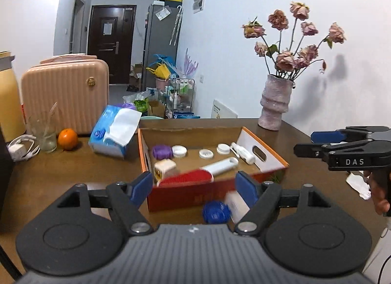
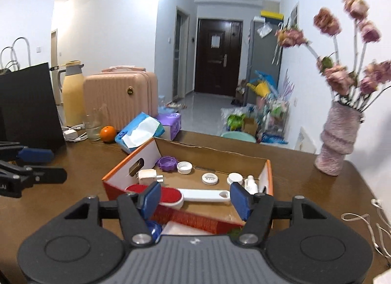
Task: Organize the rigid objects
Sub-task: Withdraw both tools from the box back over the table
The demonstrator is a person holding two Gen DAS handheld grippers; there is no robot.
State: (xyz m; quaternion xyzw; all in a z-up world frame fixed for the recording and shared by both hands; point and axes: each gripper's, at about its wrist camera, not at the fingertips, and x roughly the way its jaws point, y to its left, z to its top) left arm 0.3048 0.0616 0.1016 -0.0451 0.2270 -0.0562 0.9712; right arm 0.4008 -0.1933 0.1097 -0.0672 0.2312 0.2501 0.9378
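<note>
An orange cardboard box [image 1: 185, 197] [image 2: 195, 220] stands open on the brown table. Inside it lie a red brush with a white handle [image 1: 220, 166] [image 2: 205, 194], a purple cap [image 1: 162, 152] [image 2: 167, 163], several white caps, a white plug [image 2: 146, 176] and a small white bottle [image 1: 244, 154]. A blue round piece [image 1: 216, 211] [image 2: 155, 229] and a white packet [image 1: 235, 204] lie on the table before the box's near wall. My left gripper [image 1: 194, 186] [image 2: 52, 165] hovers open over the near wall, holding nothing. My right gripper [image 2: 195, 197] [image 1: 310, 143] is open and holds nothing.
A pink vase of dried roses [image 1: 275, 105] [image 2: 338, 142] stands at the far right. A tissue pack [image 1: 114, 132], orange [image 1: 67, 139], glass [image 1: 46, 134], charger cable [image 1: 20, 148] and pink suitcase [image 1: 66, 95] line the far left. White cord [image 2: 366, 220] trails at right.
</note>
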